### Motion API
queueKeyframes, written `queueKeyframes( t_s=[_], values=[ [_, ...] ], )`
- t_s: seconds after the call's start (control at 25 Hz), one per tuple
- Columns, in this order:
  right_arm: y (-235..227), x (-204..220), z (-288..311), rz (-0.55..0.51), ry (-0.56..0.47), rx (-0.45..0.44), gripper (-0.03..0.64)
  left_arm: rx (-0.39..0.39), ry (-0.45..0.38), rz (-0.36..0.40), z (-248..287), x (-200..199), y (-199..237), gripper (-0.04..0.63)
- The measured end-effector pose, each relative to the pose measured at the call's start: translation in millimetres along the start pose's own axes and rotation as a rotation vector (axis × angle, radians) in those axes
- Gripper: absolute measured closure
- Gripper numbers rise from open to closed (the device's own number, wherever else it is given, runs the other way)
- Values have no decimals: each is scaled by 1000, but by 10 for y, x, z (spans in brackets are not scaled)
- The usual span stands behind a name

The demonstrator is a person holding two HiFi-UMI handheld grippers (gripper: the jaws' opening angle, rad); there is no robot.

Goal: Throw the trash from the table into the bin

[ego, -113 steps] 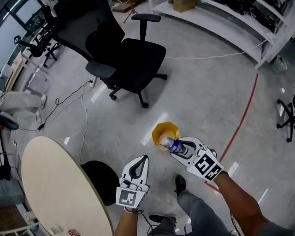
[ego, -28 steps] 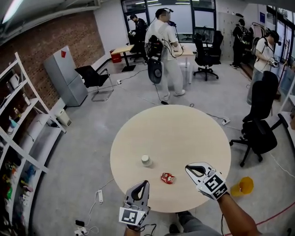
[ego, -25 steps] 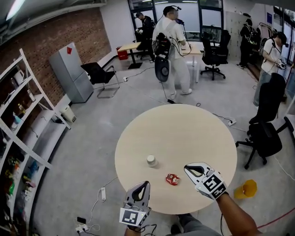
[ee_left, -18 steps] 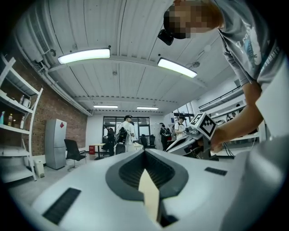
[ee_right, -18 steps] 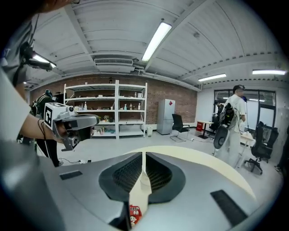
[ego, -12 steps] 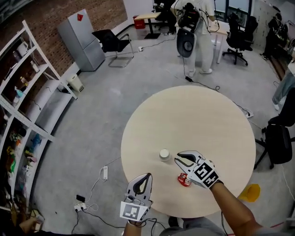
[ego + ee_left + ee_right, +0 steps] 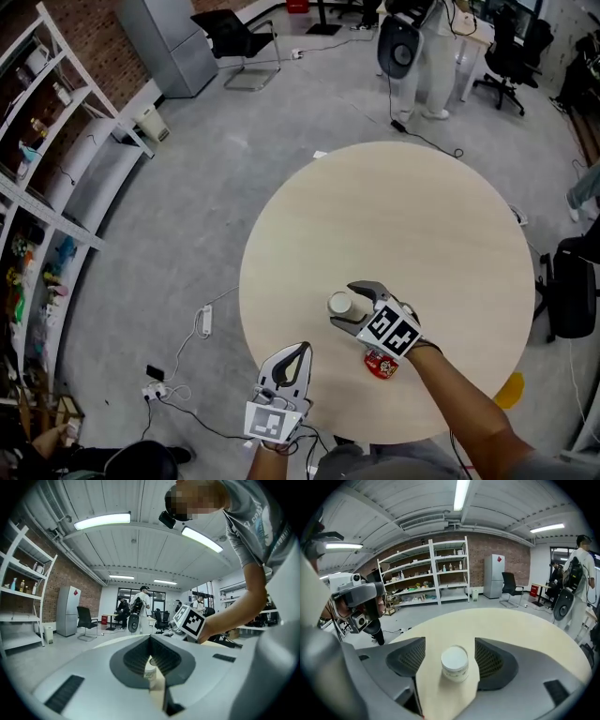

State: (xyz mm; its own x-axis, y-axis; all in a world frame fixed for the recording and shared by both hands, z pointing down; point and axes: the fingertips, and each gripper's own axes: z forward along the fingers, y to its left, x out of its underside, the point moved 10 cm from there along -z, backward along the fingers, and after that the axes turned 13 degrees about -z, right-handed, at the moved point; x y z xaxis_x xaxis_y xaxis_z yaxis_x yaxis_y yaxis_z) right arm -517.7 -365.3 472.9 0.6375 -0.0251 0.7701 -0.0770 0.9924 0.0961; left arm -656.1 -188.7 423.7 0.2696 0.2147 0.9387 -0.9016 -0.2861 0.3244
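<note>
Your right tool (image 7: 345, 306) is down at the near part of the round counter (image 7: 403, 216), its jaws spread wide, having just been opening. The small white lidded cup (image 7: 338, 304) stands upright on the counter between them. In the right gripper view the cup (image 7: 454, 663) sits midway between the two ribbed pads (image 7: 493, 659) with bare counter showing on either side, so neither pad touches it.

Your left tool (image 7: 300, 349) hangs just nearer to you than the cup, over the counter's near edge, pointing roughly level toward it. Its jaws are pressed together at the tips and pinch nothing. In the left gripper view the cup (image 7: 150, 671) shows only through the small gap behind the closed tips, well beyond them.

A crumpled red wrapper (image 7: 382, 367) lies on the counter near the cup, to its right and closer to you, partly under your right wrist.

The yellow bin (image 7: 507, 391) sits on the floor well apart from the cup, off to the right past the counter's rim, and only a sliver of it shows.
</note>
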Motion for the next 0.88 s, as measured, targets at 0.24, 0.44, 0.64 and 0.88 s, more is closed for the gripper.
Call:
queueKeyframes(
  t_s=[0.24,0.44,0.64,0.88],
  values=[
    [-105,248,452,-60,90,-53,305,-9,11,-16,110,177,136,561],
    [-121,331,629,-52,138,-100,305,-9,21,-20,149,167,179,561],
    [-58,440,616,-73,143,-65,318,0,28,-10,122,212,122,561],
    [-6,261,480,-92,117,-18,342,-19,20,-8,-33,119,146,561]
  ],
)
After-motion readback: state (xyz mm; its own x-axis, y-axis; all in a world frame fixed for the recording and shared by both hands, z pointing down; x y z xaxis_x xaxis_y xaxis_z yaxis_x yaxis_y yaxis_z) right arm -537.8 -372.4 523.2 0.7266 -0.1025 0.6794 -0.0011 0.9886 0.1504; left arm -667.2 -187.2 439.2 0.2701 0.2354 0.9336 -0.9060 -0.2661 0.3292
